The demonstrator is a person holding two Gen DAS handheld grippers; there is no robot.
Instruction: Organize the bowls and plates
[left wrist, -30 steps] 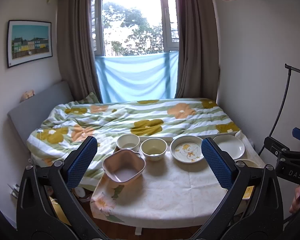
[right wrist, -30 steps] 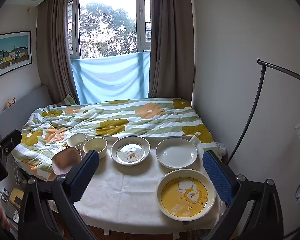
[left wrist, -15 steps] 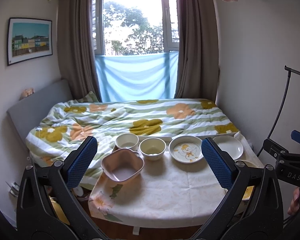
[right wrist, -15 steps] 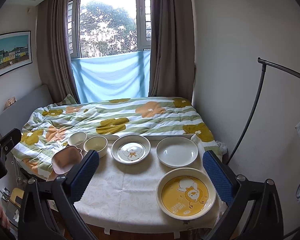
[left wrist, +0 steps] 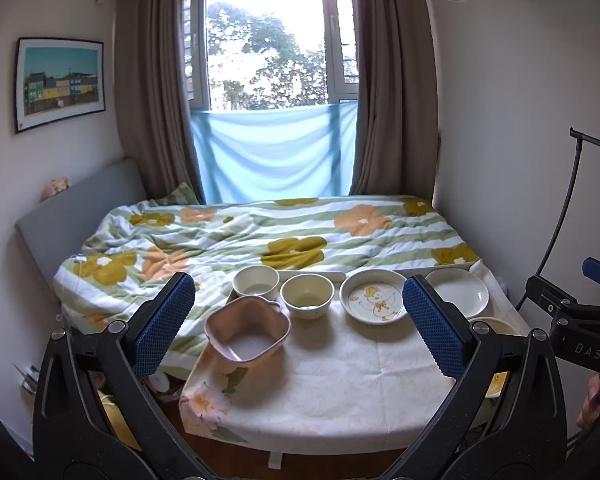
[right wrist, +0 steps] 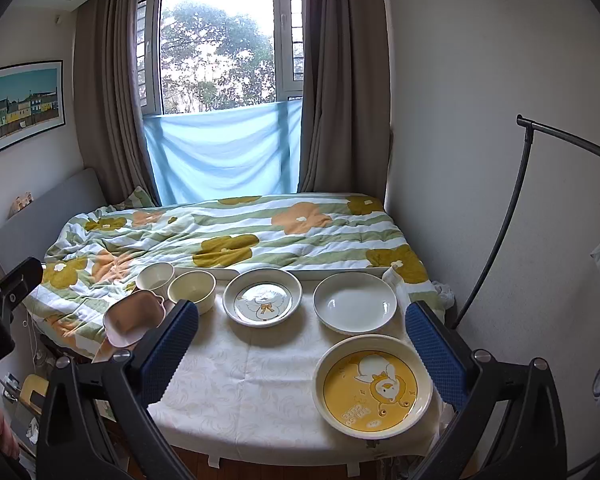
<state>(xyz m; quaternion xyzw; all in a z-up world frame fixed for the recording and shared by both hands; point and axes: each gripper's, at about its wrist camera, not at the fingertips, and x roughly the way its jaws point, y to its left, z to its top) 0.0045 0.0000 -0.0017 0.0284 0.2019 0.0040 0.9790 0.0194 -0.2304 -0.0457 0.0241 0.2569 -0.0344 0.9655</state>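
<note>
Three bowls (left wrist: 307,295) (three plates (right wrist: 262,297))

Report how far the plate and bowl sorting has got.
Done: nothing; no dishes stacked. In hand: nothing; left gripper and right gripper are open, above the table. Left: pink bowl, two cream bowls, three plates.
</note>
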